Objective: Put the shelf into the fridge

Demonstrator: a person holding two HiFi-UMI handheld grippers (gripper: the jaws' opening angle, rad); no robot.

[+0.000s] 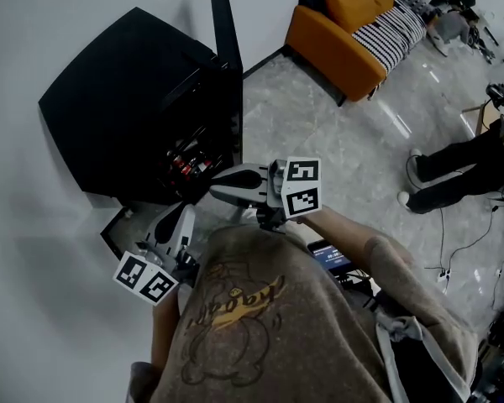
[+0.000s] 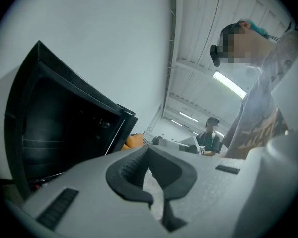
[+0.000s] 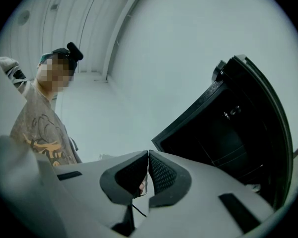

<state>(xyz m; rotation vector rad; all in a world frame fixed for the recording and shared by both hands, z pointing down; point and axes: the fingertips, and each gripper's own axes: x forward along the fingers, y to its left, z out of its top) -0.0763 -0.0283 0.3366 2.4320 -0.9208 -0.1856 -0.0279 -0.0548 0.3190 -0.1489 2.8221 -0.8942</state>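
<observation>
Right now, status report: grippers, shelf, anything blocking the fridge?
Left gripper shut, empty. Right gripper shut, empty. Shelf in neither gripper. Black fridge door open, opening looks unobstructed.

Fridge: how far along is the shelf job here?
Done: fridge door open. In hand: nothing; left hand-held gripper and right hand-held gripper are shut, empty. Left: no loose shelf in view; whether it is already inside cannot be told.

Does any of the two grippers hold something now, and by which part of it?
Nothing is held. The left gripper and the right gripper both have their jaws closed together on nothing.
</observation>
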